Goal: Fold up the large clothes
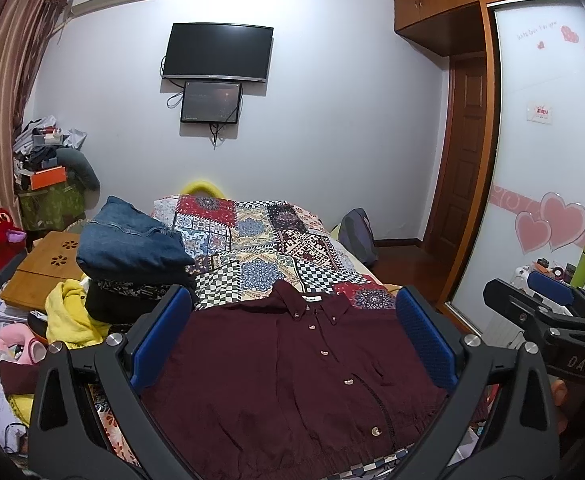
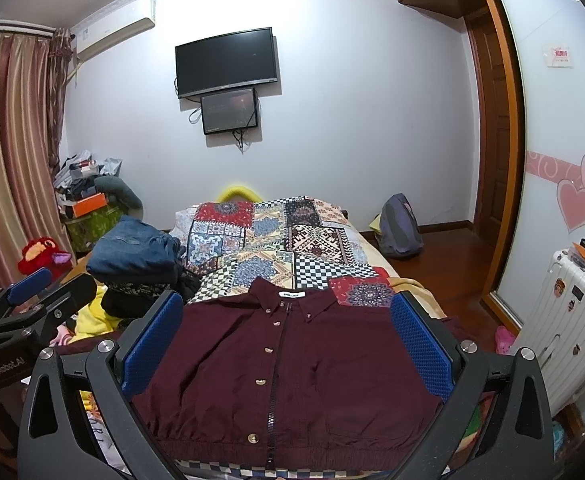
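The maroon shirt (image 1: 292, 364) lies front-up on the bed (image 1: 252, 240), collar toward the far wall, hem nearest us. In the left wrist view we hold the left tool (image 1: 292, 344) above it, its two blue pads wide apart with nothing between them; the cloth only shows through the gap. The sleeves are not on show, so they may already be tucked under, though we cannot tell. The body is a flat rectangle with no cross fold, so we judge the folding to be at an early stage, most of it left to do. The fabric looks thin and matte, lightly creased, with a gathered elastic hem, a dark zip beside a row of pale buttons, and a white label in the collar. To the left sits a pile of folded jeans (image 1: 132, 240) on darker garments. The right tool (image 1: 548, 300) pokes in at the right edge.

In the right wrist view the right tool (image 2: 288, 340) is likewise spread apart and empty over the shirt (image 2: 292, 368). The patchwork bedspread (image 2: 272, 240) beneath is busy with checks and medallions. The left tool (image 2: 40, 292) appears at the left edge.
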Demonstrator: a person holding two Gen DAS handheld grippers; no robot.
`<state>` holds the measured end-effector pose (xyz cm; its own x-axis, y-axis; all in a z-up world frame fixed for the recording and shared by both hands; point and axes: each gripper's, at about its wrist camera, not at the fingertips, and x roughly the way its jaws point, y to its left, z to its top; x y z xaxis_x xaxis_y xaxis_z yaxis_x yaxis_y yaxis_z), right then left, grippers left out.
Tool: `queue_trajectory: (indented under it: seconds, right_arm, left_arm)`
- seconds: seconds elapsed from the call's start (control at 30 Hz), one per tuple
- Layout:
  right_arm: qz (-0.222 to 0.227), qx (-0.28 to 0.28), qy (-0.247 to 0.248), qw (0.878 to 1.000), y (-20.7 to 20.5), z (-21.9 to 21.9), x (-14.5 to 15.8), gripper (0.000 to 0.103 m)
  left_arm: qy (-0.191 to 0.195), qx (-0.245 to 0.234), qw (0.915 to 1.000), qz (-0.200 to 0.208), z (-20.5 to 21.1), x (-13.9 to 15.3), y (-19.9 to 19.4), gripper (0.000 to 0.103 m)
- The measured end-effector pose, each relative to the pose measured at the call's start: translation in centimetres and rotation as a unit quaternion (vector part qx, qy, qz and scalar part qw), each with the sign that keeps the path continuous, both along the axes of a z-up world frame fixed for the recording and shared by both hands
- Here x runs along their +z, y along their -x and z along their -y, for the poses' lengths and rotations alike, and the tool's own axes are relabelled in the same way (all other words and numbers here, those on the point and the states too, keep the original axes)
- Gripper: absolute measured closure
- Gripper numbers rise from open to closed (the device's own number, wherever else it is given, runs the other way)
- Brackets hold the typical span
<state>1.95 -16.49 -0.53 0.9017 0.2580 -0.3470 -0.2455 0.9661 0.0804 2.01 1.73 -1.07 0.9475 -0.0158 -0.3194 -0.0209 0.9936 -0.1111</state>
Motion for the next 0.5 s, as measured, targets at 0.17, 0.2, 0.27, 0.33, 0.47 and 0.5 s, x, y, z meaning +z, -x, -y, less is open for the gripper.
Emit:
queue_trajectory:
  seconds: [0.17,0.2,0.27,0.33,0.47,0.5]
  right_arm:
    - [-0.012,-0.004,0.006,1.0,-1.4,-0.3,-0.2,0.0]
    - [-0.015,-0.004,0.007,1.0,-1.6,-0.4,-0.4,0.0]
    - [-0.023,-0.004,0.01,1.0,-2.5,-0.6,-0.6,0.0]
    - [-0.029,-0.004,0.013,0.999,-3.3,-0.8,-0.8,0.0]
    - [-0.044,-0.003,0.023,0.999,-5.6,-1.3,-1.4,0.0]
    - [-0.046,-0.003,0.027,0.999,-6.1,-1.4,-1.6,0.0]
  left_arm:
    - [0.0,0.011,0.9999,-0.004,-1.4,-0.3,-1.3,0.0]
    - [-0.001,0.015,0.9999,-0.004,-1.9,-0.3,-1.5,0.0]
    - [-0.005,0.039,0.9992,-0.005,-3.2,-0.5,-2.2,0.0]
    - [-0.009,0.063,0.998,-0.008,-4.5,-0.6,-2.8,0.0]
    - [-0.006,0.105,0.9943,-0.02,-8.2,-1.6,-4.1,0.0]
    - [-0.005,0.115,0.993,-0.024,-9.1,-2.0,-4.3,0.0]
